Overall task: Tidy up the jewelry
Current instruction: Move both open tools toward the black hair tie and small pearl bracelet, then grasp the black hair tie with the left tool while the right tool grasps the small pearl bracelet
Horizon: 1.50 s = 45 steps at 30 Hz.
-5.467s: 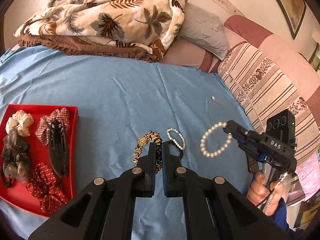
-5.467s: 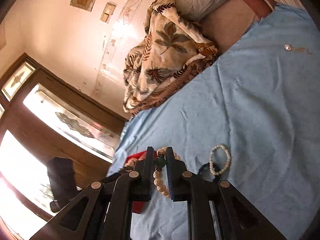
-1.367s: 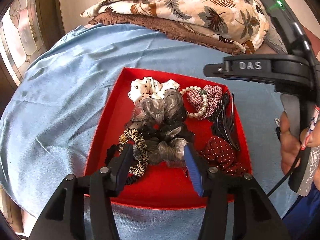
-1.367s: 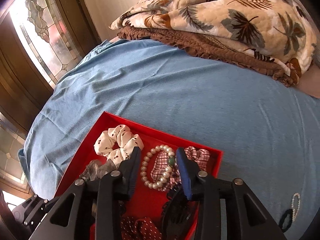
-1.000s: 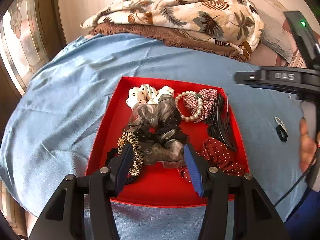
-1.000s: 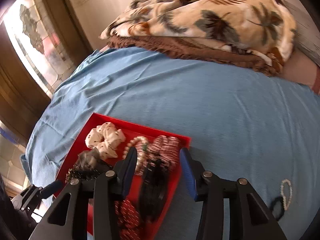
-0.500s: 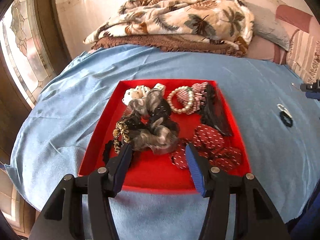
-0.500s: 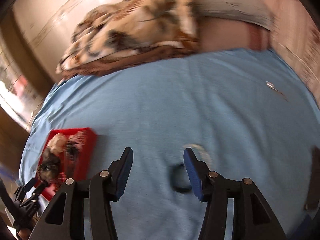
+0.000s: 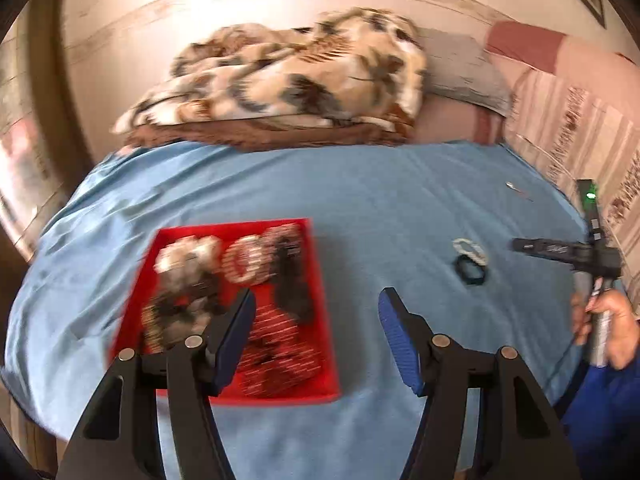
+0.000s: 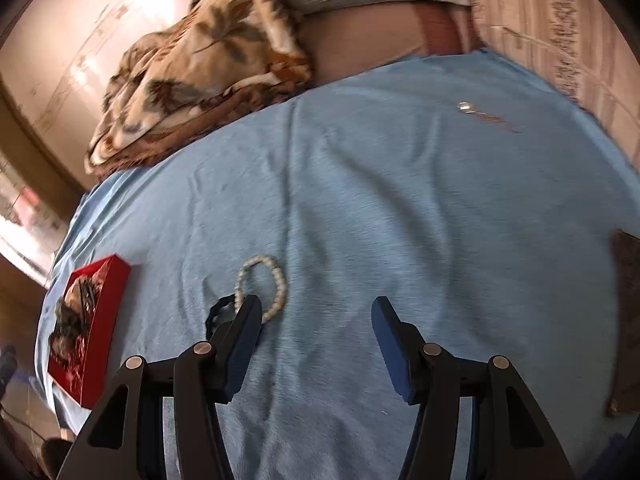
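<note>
A red tray on the blue bedsheet holds scrunchies, a hair clip and a large pearl bracelet, all blurred. It also shows in the right wrist view. A small pearl bracelet and a black hair tie lie on the sheet to its right. In the right wrist view the pearl bracelet and hair tie sit just ahead of the left finger. A small earring lies far off. My left gripper is open and empty at the tray's right edge. My right gripper is open and empty.
A folded leaf-print blanket and a grey pillow lie at the head of the bed. Striped pink cushions line the right side. The right hand-held gripper shows at the right in the left wrist view.
Both grippers have swung right, away from the tray. The right gripper now hangs beside the small pearl bracelet and black hair tie. Both stay open and empty.
</note>
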{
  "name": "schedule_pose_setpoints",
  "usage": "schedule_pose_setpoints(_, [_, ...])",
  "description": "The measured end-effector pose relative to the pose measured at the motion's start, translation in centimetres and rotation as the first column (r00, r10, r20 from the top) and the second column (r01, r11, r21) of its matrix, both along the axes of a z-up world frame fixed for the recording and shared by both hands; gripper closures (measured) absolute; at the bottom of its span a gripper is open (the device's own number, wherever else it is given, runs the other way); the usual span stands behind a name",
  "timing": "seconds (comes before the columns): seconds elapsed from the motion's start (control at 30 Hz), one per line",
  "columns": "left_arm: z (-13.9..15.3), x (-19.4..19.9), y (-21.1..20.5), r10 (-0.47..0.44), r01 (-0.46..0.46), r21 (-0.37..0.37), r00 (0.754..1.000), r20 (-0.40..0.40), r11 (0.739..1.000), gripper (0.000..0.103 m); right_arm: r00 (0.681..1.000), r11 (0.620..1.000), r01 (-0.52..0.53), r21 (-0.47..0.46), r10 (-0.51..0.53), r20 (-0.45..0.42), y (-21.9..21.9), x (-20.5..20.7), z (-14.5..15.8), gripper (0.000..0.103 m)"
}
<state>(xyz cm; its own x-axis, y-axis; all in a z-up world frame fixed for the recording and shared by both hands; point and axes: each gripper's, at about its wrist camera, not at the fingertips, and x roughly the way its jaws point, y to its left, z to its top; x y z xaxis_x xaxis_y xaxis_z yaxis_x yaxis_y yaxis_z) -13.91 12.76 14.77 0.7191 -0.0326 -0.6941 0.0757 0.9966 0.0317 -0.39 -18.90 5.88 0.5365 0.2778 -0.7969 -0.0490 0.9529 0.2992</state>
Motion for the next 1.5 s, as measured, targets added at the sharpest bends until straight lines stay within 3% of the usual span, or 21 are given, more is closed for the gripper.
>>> schedule_pose_setpoints(0.07, [-0.6,1.1,-2.3,-0.030,0.031,0.005,0.999,-0.016,1.000,0.040,0.999,0.999,-0.049,0.016,0.049,0.007,0.7,0.4,-0.5,0.046])
schedule_pose_setpoints(0.13, [-1.5,2.3,-4.5,-0.060,0.060,0.014,0.998,-0.030,0.998,0.040,0.994,0.994,-0.108,0.018,0.107,0.014,1.6,1.0,-0.6,0.060])
schedule_pose_setpoints(0.23, [-3.3,4.6,-7.6,-0.110,0.110,-0.001,0.992,-0.068,0.994,0.040,0.982,0.982,-0.186,-0.034,0.186,0.024,3.0,2.0,-0.9,0.066])
schedule_pose_setpoints(0.33, [-5.5,7.2,-9.7,-0.149,0.141,-0.066,0.979,-0.137,0.988,0.041,0.972,0.970,-0.236,-0.065,0.237,-0.001,3.7,3.1,-1.9,0.069])
schedule_pose_setpoints(0.5, [-8.7,11.1,-12.9,-0.197,0.180,-0.095,0.957,-0.214,0.979,0.051,0.957,0.952,-0.289,-0.106,0.287,-0.034,4.4,5.0,-3.2,0.070])
schedule_pose_setpoints(0.6, [-10.1,12.6,-14.3,-0.209,0.196,-0.078,0.949,-0.236,0.978,0.051,0.957,0.935,-0.290,-0.206,0.280,-0.075,4.5,5.9,-4.2,0.073])
schedule_pose_setpoints(0.63, [-10.4,12.9,-14.7,-0.214,0.201,-0.078,0.946,-0.242,0.976,0.051,0.957,0.931,-0.290,-0.222,0.277,-0.085,4.3,6.1,-4.3,0.078])
schedule_pose_setpoints(0.73, [-11.4,13.9,-15.6,-0.231,0.221,-0.069,0.939,-0.256,0.973,0.051,0.964,0.931,-0.264,-0.254,0.244,-0.108,3.1,6.5,-4.0,0.079])
schedule_pose_setpoints(1.03, [-13.7,16.1,-17.5,-0.267,0.265,-0.047,0.917,-0.295,0.963,0.052,0.972,0.949,-0.224,-0.221,0.201,-0.124,0.9,6.7,-3.7,0.078])
schedule_pose_setpoints(1.1, [-13.8,16.2,-17.7,-0.264,0.265,-0.037,0.919,-0.293,0.964,0.064,0.972,0.952,-0.222,-0.211,0.200,-0.120,0.8,6.7,-3.8,0.076])
schedule_pose_setpoints(1.17, [-13.8,16.3,-17.8,-0.250,0.253,-0.028,0.924,-0.290,0.967,0.087,0.974,0.956,-0.214,-0.202,0.194,-0.112,1.0,6.7,-3.9,0.076])
schedule_pose_setpoints(1.2, [-13.8,16.3,-17.7,-0.245,0.245,-0.037,0.925,-0.289,0.969,0.093,0.976,0.957,-0.210,-0.199,0.192,-0.107,1.1,7.0,-4.1,0.076])
schedule_pose_setpoints(1.3, [-13.4,16.2,-17.0,-0.231,0.220,-0.068,0.928,-0.292,0.973,0.094,0.977,0.954,-0.208,-0.215,0.193,-0.090,1.7,6.8,-4.2,0.079])
schedule_pose_setpoints(1.33, [-13.2,16.1,-16.8,-0.226,0.214,-0.074,0.930,-0.290,0.974,0.094,0.978,0.956,-0.207,-0.210,0.193,-0.085,1.8,6.7,-4.2,0.091])
schedule_pose_setpoints(1.37, [-12.8,15.9,-16.5,-0.223,0.209,-0.077,0.933,-0.283,0.975,0.094,0.977,0.961,-0.206,-0.187,0.193,-0.085,1.8,6.7,-4.1,0.096])
schedule_pose_setpoints(1.5, [-10.8,14.7,-15.3,-0.218,0.198,-0.103,0.942,-0.253,0.975,0.094,0.983,0.980,-0.176,-0.092,0.170,-0.067,1.3,6.6,-3.4,0.096])
